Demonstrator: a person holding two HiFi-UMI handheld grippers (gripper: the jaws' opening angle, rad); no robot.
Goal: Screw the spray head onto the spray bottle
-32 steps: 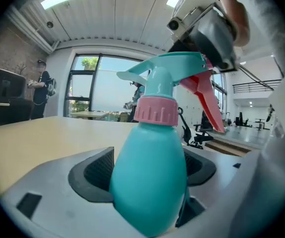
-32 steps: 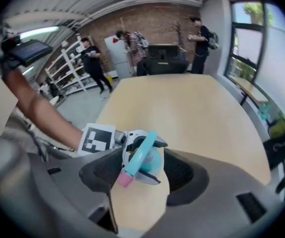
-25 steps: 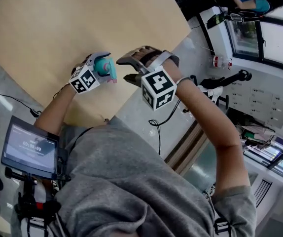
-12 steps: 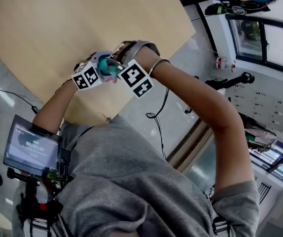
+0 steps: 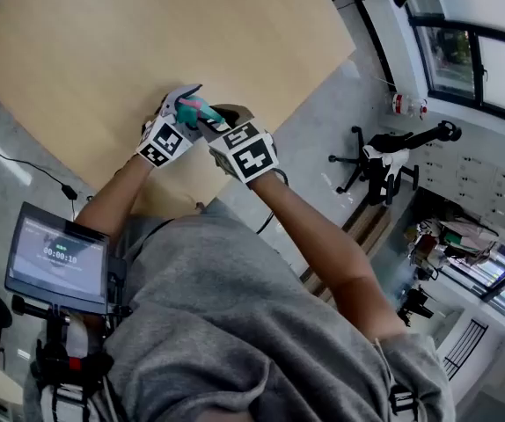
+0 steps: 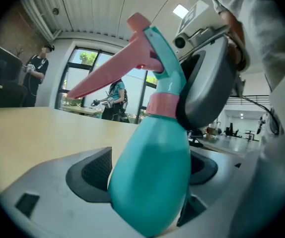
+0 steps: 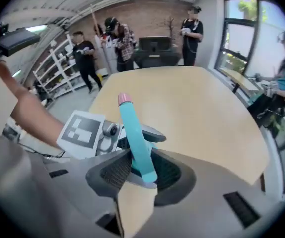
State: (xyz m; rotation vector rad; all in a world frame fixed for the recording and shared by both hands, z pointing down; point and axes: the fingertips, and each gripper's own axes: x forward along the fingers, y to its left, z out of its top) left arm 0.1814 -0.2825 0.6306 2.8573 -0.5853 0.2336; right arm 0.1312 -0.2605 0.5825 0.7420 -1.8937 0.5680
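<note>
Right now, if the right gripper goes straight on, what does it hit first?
The spray head: the right gripper has just closed its jaws on it. It sits on the bottle, so pushing on likely presses into that.

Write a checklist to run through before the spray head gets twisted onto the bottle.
1. Left gripper clamps the spray bottle by its body: ok.
2. Right gripper grips the spray head: ok. Its jaws have just been closing, with the head between them.
3. Pink collar sits on top of the bottle's neck: ok.
4. Threads engaged: cannot tell, as the collar hides them.
5. Pink trigger sticks out clear of both grippers: ok.
</note>
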